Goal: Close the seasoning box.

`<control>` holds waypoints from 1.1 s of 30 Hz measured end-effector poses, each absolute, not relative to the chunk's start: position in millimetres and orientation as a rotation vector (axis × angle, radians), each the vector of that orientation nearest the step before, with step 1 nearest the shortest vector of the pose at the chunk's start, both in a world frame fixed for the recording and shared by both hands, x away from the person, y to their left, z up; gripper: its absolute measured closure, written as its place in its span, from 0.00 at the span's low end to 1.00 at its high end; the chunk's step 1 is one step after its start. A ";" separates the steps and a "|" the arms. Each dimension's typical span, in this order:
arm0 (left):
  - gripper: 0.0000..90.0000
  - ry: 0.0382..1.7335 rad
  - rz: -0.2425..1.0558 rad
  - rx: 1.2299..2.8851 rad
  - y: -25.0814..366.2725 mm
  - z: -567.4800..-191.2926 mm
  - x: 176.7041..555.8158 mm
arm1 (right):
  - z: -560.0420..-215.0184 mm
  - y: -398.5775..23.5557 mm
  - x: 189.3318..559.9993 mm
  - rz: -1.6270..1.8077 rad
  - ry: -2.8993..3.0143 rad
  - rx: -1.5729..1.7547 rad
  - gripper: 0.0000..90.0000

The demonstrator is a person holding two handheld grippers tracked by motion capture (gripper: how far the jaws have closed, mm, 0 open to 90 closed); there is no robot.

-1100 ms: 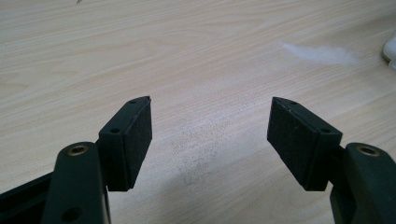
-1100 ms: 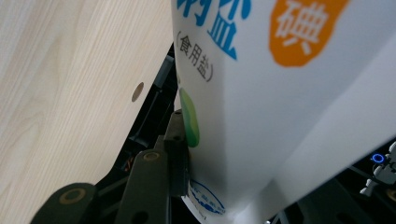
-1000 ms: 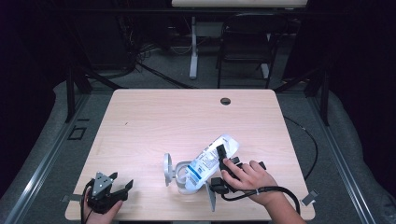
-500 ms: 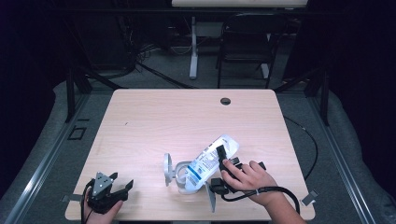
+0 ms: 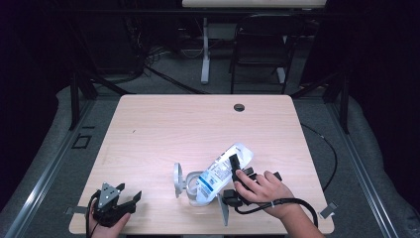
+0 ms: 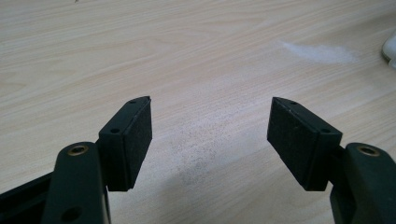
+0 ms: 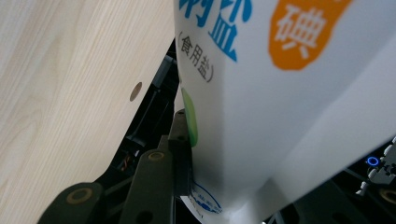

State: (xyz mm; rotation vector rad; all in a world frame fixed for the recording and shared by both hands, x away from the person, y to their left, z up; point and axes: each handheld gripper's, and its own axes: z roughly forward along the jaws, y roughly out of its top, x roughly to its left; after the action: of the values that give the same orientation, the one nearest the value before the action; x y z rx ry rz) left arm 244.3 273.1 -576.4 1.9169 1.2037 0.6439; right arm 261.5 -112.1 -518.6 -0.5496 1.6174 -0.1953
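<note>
Right gripper [image 5: 232, 181] clamps the salt bag [image 5: 218, 173], lower centre; left gripper [image 5: 130, 201] gapes empty. Next: lift steadily.

A lab or recording studio: one pale wooden bench [image 5: 198, 129] stands on grey carpet [image 5: 361, 148] amid black-draped surroundings, cables [image 5: 148, 64] trailing across the floor behind (near a folding chair [image 5: 257, 49]), floor rails [image 5: 44, 168] flanking it.

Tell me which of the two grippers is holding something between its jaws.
The right gripper. Its jaws close on the white salt bag, printed in blue and orange, near the table's front edge. The left gripper, at the front left corner, stands open over bare wood.
</note>
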 end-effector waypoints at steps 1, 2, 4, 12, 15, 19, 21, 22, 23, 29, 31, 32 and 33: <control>0.35 1.205 0.643 1.916 273.0 -576.4 244.2 | -517.9 -111.5 260.7 -0.212 1.614 -0.549 0.76; 0.35 1.204 0.644 1.917 273.1 -576.3 244.2 | -518.0 -111.6 260.7 -0.210 1.613 -0.550 0.76; 0.35 1.205 0.643 1.915 273.1 -576.3 244.2 | -517.6 -111.3 260.6 -0.213 1.614 -0.553 0.76; 0.35 1.207 0.643 1.913 273.0 -576.4 244.1 | -516.8 -110.7 261.1 -0.216 1.611 -0.564 0.76; 0.35 1.207 0.644 1.911 273.1 -576.2 244.0 | -516.8 -110.5 261.1 -0.218 1.609 -0.567 0.76; 0.35 1.206 0.644 1.914 272.9 -576.2 244.0 | -516.8 -110.3 260.8 -0.228 1.603 -0.571 0.76; 0.35 1.206 0.645 1.916 272.8 -576.0 243.9 | -516.2 -110.0 261.0 -0.229 1.600 -0.578 0.76; 0.35 1.204 0.645 1.914 272.7 -576.1 243.9 | -516.0 -109.8 261.0 -0.232 1.601 -0.579 0.76; 0.35 1.204 0.645 1.914 272.7 -576.0 243.9 | -516.0 -109.8 261.4 -0.225 1.603 -0.581 0.76; 0.35 1.206 0.643 1.910 273.2 -576.0 243.9 | -515.0 -108.5 261.4 -0.231 1.609 -0.578 0.76; 0.35 1.205 0.644 1.912 273.4 -575.9 243.9 | -515.2 -108.3 261.3 -0.235 1.607 -0.577 0.76; 0.35 1.205 0.644 1.912 273.5 -575.9 243.9 | -515.3 -108.3 261.4 -0.235 1.606 -0.579 0.76; 0.35 1.207 0.643 1.911 273.3 -575.9 243.9 | -515.5 -108.2 261.5 -0.233 1.605 -0.580 0.76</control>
State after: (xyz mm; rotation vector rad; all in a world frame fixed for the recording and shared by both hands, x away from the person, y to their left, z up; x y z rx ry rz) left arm 243.9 273.3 -575.9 1.9108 1.2065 0.6433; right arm 261.5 -108.2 -515.5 -0.5804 1.6047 -0.2331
